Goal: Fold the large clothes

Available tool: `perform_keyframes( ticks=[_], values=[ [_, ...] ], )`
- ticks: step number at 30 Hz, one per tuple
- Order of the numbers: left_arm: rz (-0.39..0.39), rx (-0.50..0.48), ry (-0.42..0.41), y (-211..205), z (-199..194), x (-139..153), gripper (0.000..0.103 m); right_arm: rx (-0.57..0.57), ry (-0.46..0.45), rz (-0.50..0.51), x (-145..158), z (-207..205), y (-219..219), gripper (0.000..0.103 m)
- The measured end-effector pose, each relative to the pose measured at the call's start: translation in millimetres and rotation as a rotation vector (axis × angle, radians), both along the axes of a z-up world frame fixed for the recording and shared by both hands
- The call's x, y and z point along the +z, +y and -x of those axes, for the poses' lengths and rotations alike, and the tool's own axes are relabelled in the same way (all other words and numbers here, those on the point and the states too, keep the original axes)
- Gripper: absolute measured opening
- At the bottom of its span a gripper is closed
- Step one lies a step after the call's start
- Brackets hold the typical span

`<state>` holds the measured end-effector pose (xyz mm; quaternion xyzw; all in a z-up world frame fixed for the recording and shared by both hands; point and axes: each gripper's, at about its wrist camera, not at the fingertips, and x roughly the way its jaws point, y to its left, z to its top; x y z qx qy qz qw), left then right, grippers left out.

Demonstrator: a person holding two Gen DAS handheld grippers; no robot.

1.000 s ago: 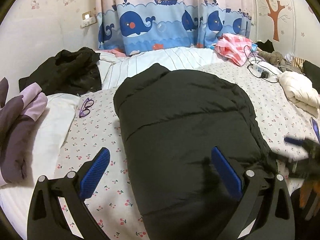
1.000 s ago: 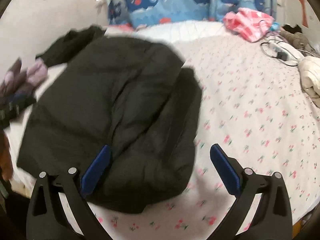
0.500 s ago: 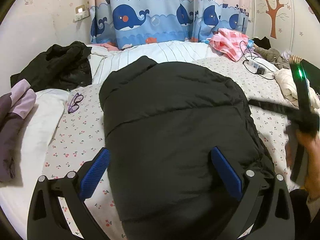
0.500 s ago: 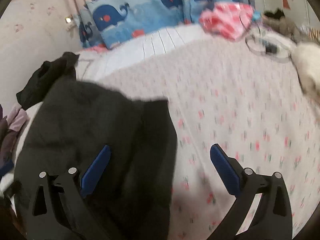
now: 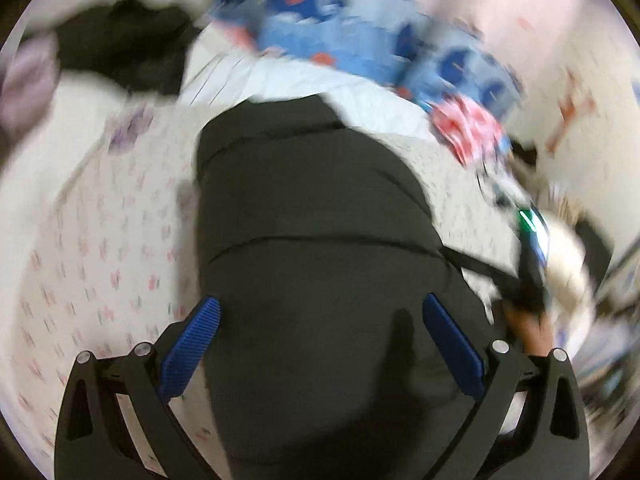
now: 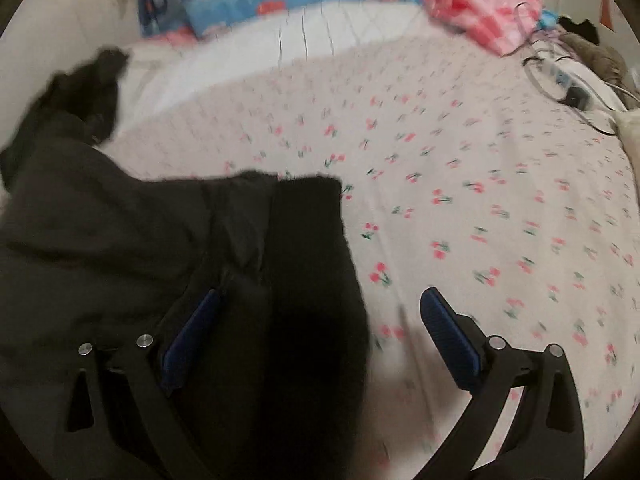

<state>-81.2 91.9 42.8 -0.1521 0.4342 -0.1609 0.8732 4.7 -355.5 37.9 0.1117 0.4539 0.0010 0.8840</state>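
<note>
**Folded black jacket at the near bed edge; both grippers spread wide**

The black puffer jacket (image 5: 316, 248) lies folded on the cherry-print bedsheet (image 6: 460, 200), reaching down to the near edge of the bed.

Left gripper (image 5: 320, 344): fingers spread wide, nothing between them, positioned above the jacket's near end.

Right gripper (image 6: 316, 336): fingers also spread wide and holding nothing. It straddles the jacket's right edge, with the left finger over dark fabric and the right finger over bare sheet.

Free room: a broad stretch of uncovered sheet lies to the right of the jacket in the right wrist view, and a narrower strip to its left in the left wrist view.

Bordering items: a pink checked cloth (image 6: 484, 8) and cables (image 6: 560, 76) at the far right, another dark garment (image 5: 120, 52) at the far left, and the whale-print curtain (image 5: 352, 40) behind.

No legible writing or labels; both views are motion-blurred.
</note>
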Motion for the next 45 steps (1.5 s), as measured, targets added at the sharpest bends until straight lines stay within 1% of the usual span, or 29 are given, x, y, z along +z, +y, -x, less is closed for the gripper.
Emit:
perform_keyframes(
  ticks=[2, 3, 5, 7, 8, 9, 10, 13, 15, 16, 17, 18, 19, 20, 22, 23, 25, 26, 28, 29, 31, 34, 36, 38, 39, 41, 42, 43, 45],
  values=[
    [0.092, 0.025, 0.108, 12.6, -12.2, -18.3, 0.097, -0.042, 0.001, -0.038, -6.8, 17.7, -6.9, 0.096],
    [0.119, 0.003, 0.162, 10.2, -16.9, -28.8, 0.097, -0.038, 0.043, -0.08, -20.2, 20.3, -6.0, 0.096],
    [0.065, -0.019, 0.149, -2.2, -16.1, -31.4, 0.097, -0.04, 0.087, -0.178, -39.2, 23.4, 0.3, 0.096],
    [0.012, -0.07, 0.109, -16.0, -10.1, -23.9, 0.097, -0.047, 0.081, -0.191, -41.1, 28.2, 13.7, 0.096],
    [0.007, -0.094, 0.093, -19.4, -6.1, -18.1, 0.097, -0.027, 0.086, -0.232, -40.6, 30.8, 24.7, 0.096],
    [0.023, -0.107, 0.078, -18.1, -1.9, -11.5, 0.097, -0.007, 0.099, -0.294, -41.0, 34.3, 35.2, 0.096],
    [0.037, -0.111, 0.071, -14.6, 0.5, -6.6, 0.097, 0.012, 0.11, -0.321, -40.8, 41.1, 49.9, 0.096],
    [0.034, -0.097, 0.063, 7.4, 12.8, 6.6, 0.097, 0.108, 0.131, -0.298, -38.0, 53.0, 69.7, 0.096],
    [-0.038, -0.088, 0.096, 15.0, 15.9, 1.1, 0.097, 0.128, 0.124, -0.23, -29.7, 57.9, 66.3, 0.096],
    [-0.075, -0.09, 0.105, 14.5, 15.0, -2.2, 0.097, 0.104, 0.105, -0.158, -21.1, 60.5, 57.3, 0.096],
    [-0.118, -0.091, 0.11, 13.0, 16.3, -7.0, 0.097, 0.074, 0.089, -0.121, -14.7, 62.2, 49.5, 0.096],
    [-0.159, -0.09, 0.113, 9.8, 17.3, -12.5, 0.097, 0.019, 0.06, -0.075, -2.4, 63.8, 38.5, 0.096],
    [-0.173, -0.088, 0.112, 7.2, 18.4, -15.6, 0.097, -0.01, 0.026, -0.053, 9.7, 65.1, 33.6, 0.096],
    [-0.184, -0.085, 0.11, 6.8, 19.0, -17.5, 0.097, -0.01, -0.053, -0.045, 33.4, 66.8, 33.3, 0.096],
    [-0.204, -0.086, 0.101, -0.5, 18.8, -19.0, 0.097, 0.075, -0.187, -0.036, 75.3, 66.2, 54.9, 0.096],
    [-0.218, -0.091, 0.095, -6.5, 18.3, -19.0, 0.097, 0.132, -0.222, -0.036, 88.0, 64.3, 69.1, 0.096],
    [-0.253, -0.094, 0.079, -18.6, 17.8, -18.0, 0.097, 0.222, -0.221, 0.003, 97.2, 51.9, 98.2, 0.096],
    [-0.266, -0.095, 0.073, -22.0, 17.3, -16.9, 0.097, 0.228, -0.174, 0.05, 86.2, 34.8, 111.9, 0.096],
    [-0.267, -0.097, 0.067, -22.3, 14.2, -14.0, 0.097, 0.176, -0.05, 0.119, 38.3, 1.7, 120.2, 0.096],
    [-0.25, -0.111, 0.061, -20.3, 12.5, -13.2, 0.097, 0.153, 0.011, 0.065, -1.7, -16.3, 109.4, 0.096],
    [-0.225, -0.139, 0.048, -20.5, 7.9, -11.8, 0.097, 0.095, 0.091, -0.083, -29.3, -29.2, 91.3, 0.097],
    [-0.265, -0.144, 0.098, -20.3, 0.9, -20.6, 0.097, 0.124, 0.094, -0.011, -7.6, -17.0, 100.7, 0.096],
    [-0.239, -0.131, 0.101, -12.1, 0.9, -15.8, 0.097, 0.169, 0.012, -0.004, 27.6, 8.6, 106.9, 0.096],
    [-0.222, -0.089, 0.054, -2.5, 4.7, -4.7, 0.097, 0.196, -0.1, -0.006, 54.6, 49.5, 106.1, 0.096],
    [-0.196, -0.058, 0.014, 3.7, 8.4, 3.1, 0.097, 0.197, -0.114, 0.013, 55.7, 62.5, 109.4, 0.096],
    [-0.118, -0.016, -0.037, 12.8, 13.5, 13.7, 0.097, 0.255, -0.071, 0.107, 33.4, 88.4, 123.9, 0.096],
    [-0.083, 0.003, -0.045, 16.8, 13.4, 15.3, 0.097, 0.282, -0.077, 0.094, 17.3, 97.1, 127.9, 0.096],
    [-0.067, 0.012, -0.04, 18.5, 12.3, 14.2, 0.097, 0.274, -0.093, 0.048, 8.5, 105.5, 125.0, 0.096],
    [-0.055, 0.026, -0.014, 17.7, 9.1, 8.0, 0.097, 0.197, -0.113, -0.114, -8.0, 116.5, 106.8, 0.096]
  ],
)
